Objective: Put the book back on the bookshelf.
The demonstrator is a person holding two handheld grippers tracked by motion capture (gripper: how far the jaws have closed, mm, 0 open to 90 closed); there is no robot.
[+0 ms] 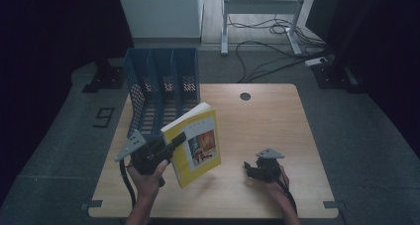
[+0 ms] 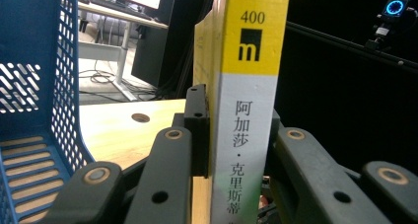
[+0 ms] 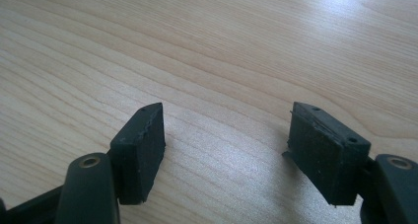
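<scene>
A blue file rack (image 1: 162, 88) stands on the tabletop (image 1: 267, 121) just behind the yellow book (image 1: 194, 144), held tilted above it, left gripper (image 1: 171, 144) fingers clamped on its spine. Right gripper (image 1: 251, 169) rests low, fingers apart.

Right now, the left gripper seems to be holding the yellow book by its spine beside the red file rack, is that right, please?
Not quite: the file rack is blue, not red, as the high view shows. The left gripper does hold the yellow book by its spine beside it.

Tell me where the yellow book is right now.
In the high view the yellow book is held off the table, left of centre, clamped at its spine by the left gripper, just in front of the blue file rack.
</scene>
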